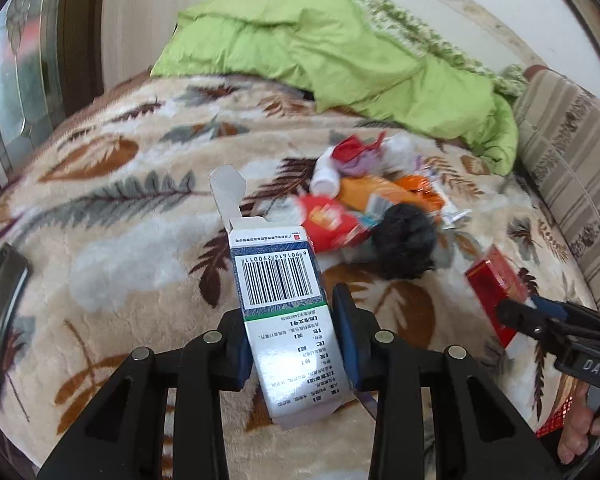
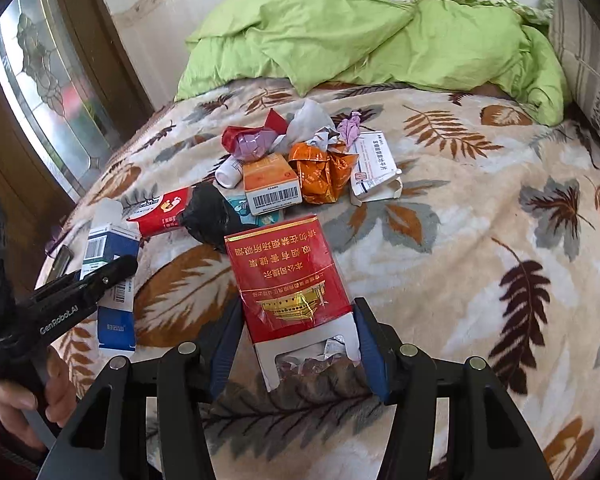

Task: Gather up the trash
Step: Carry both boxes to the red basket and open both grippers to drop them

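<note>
My left gripper [image 1: 292, 320] is shut on a white and blue carton with a barcode [image 1: 278, 276], its top flap open, lifted off the bed. My right gripper [image 2: 298, 312] is shut on a red cigarette pack [image 2: 284, 264] with a torn open end. Each gripper appears in the other's view: the red pack [image 1: 496, 280] at the right, the carton [image 2: 108, 248] at the left. Behind them lies a trash pile [image 2: 292, 164] of an orange box, orange wrapper, red wrappers, a white bottle, crumpled paper and a black wad [image 2: 208, 216].
A leaf-patterned fleece blanket [image 2: 460, 240] covers the bed. A green quilt [image 1: 320, 48] is bunched at the far end. A dark phone [image 1: 2, 292] lies at the left edge. A striped cushion [image 1: 572, 168] runs along the right; a stained-glass door [image 2: 48, 72] stands left.
</note>
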A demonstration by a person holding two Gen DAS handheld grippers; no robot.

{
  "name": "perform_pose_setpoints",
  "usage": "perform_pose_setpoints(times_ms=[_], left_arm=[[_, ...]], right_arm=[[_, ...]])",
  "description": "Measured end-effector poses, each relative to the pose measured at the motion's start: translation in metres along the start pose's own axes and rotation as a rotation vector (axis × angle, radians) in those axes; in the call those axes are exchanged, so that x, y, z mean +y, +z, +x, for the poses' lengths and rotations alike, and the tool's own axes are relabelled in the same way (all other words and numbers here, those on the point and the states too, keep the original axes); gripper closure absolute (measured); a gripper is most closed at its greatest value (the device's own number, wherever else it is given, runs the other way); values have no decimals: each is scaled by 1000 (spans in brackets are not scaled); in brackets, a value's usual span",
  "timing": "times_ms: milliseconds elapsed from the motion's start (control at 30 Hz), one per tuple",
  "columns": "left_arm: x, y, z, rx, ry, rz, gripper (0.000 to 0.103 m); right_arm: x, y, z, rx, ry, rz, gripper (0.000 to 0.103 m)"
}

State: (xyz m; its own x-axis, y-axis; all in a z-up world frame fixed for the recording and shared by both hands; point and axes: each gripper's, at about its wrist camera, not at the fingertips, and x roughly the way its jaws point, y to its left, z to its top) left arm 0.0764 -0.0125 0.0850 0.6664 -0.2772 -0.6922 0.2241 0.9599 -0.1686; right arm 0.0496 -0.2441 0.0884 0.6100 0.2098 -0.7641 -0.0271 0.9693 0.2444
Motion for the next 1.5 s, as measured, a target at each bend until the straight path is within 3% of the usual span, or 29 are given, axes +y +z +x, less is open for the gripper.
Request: perform_pose_setpoints(times_ms=[167,267,567,767,900,1067,1200,1367,1433,1500], left_arm=[[-31,-4,-29,-91,-39,110,69],[-49,-7,-40,-106,-85,156,69],[-113,-26,-77,-115,-235,269,69],[-171,-42,-103,-85,-349,341,69],[-221,-55,-125,-63,-440,419,69],[-298,-71,-144,-18,-560,547,69],[-364,-86,-147,62,-677,631,68],[-434,-109,-139,117,-741,706,66],[-455,-118,-134,133,-754,725,60],[-471,-123,-128,149,-736,742,41]], right_arm=[[-1,-10,-24,-59,7,41,45],[-10,-18,-41,-90,39,109,45],[-32,-55,-112,-175,61,214,45],[-76,-84,-170,-240,36,329,45],[-116,-116,-212,-285,-16,435,45],[-174,-167,-267,-334,-143,580,44],[-219,-205,-300,-362,-238,698,44],[-258,-237,-327,-384,-310,804,41],[-267,-243,-333,-393,-331,821,39],[-272,-247,-337,-398,-346,831,39]])
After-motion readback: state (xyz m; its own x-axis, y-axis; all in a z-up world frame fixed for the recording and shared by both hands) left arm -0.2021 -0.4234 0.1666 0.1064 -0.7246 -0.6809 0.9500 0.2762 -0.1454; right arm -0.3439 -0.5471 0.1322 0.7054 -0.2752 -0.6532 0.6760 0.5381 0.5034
